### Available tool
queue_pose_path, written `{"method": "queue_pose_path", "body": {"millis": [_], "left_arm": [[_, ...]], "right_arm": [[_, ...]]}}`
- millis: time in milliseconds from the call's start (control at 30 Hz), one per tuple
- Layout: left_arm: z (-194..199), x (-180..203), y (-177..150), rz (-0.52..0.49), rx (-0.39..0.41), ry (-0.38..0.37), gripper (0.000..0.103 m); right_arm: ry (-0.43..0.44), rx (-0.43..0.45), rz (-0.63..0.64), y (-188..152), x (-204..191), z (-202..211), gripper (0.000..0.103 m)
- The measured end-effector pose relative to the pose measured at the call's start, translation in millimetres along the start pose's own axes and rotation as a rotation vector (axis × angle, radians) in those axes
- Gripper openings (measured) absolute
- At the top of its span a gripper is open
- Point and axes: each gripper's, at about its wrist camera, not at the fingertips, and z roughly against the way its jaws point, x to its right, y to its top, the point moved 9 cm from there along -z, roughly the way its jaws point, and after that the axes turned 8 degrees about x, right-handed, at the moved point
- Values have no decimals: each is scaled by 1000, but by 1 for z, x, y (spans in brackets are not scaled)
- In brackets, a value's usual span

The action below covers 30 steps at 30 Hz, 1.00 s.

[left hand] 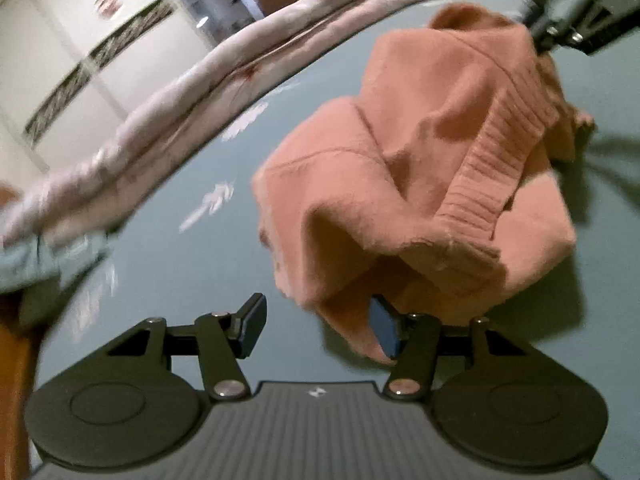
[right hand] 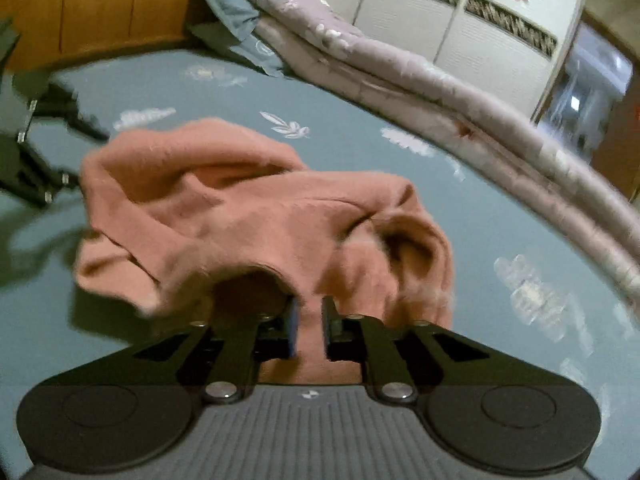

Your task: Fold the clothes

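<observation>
A salmon-pink knit sweater (left hand: 420, 184) lies bunched on the blue-green bed sheet (left hand: 192, 280); it also shows in the right wrist view (right hand: 248, 220). My left gripper (left hand: 316, 330) is open, its right finger (left hand: 384, 328) under the sweater's near edge, nothing clamped. My right gripper (right hand: 308, 328) is shut on a fold of the sweater, which it lifts off the sheet. In the left wrist view the right gripper (left hand: 560, 12) holds the sweater's far top corner. The left gripper (right hand: 36, 144) shows at the left edge of the right wrist view.
A folded pinkish-grey quilt (right hand: 440, 92) runs along the far side of the bed, with a blue pillow (right hand: 236, 12) at its end. Wooden headboard (right hand: 100, 4) and white wardrobe doors (right hand: 460, 20) stand behind. The sheet (right hand: 500, 220) has white leaf prints.
</observation>
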Motion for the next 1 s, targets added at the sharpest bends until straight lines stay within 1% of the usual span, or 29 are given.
{"method": "queue_pose_path", "body": {"millis": [33, 67, 100, 133, 167, 200, 233, 267, 300, 400, 500, 600, 667, 767, 800, 867, 900, 933, 1000], "left_arm": [[-5, 1, 3, -34, 15, 1, 58], [-10, 2, 7, -64, 35, -3, 58], [-12, 3, 11, -72, 50, -18, 57], [-15, 4, 15, -81, 65, -34, 49], [-18, 5, 20, -88, 79, -50, 32], [-19, 2, 23, -66, 79, -64, 25], [-21, 0, 26, -44, 79, -78, 17], [-23, -3, 29, -22, 78, -93, 9], [-24, -6, 32, 0, 78, -106, 6], [-24, -27, 40, 126, 92, -84, 4], [-26, -56, 49, 221, 106, -16, 4], [-39, -91, 62, 325, 106, 52, 4], [-52, -111, 69, 391, 99, 83, 4], [-81, -134, 75, 453, 54, 125, 4], [-90, -139, 76, 469, 32, 136, 5], [-110, -146, 74, 498, -33, 164, 5], [-122, -145, 69, 522, -85, 156, 5], [-127, -144, 64, 544, -124, 162, 10], [-134, -141, 54, 582, -187, 161, 10]], "right_arm": [[-20, 11, 59, 0, -2, -3, 39], [-34, 23, 117, 1, -5, -4, 42], [-45, 36, 171, 1, -7, -5, 44], [-43, 53, 223, 3, -10, -7, 44], [-35, 73, 273, 5, -15, -8, 44], [-27, 92, 312, 7, -19, -8, 43], [-2, 105, 341, 10, -23, -9, 38], [31, 110, 350, 13, -26, -10, 27], [54, 109, 327, 17, -26, -12, 6], [60, 131, 207, 36, -9, -19, 6], [39, 170, 108, 60, 17, -28, 6], [-5, 185, 17, 83, 49, -48, 6], [-36, 178, -53, 96, 72, -68, 6], [-112, 134, -125, 108, 104, -107, 6], [-131, 104, -159, 110, 115, -123, 6], [-161, 30, -221, 107, 132, -153, 6], [-177, -14, -253, 104, 140, -169, 6], [-176, -46, -284, 100, 144, -179, 7], [-157, -101, -342, 91, 148, -196, 9]]}}
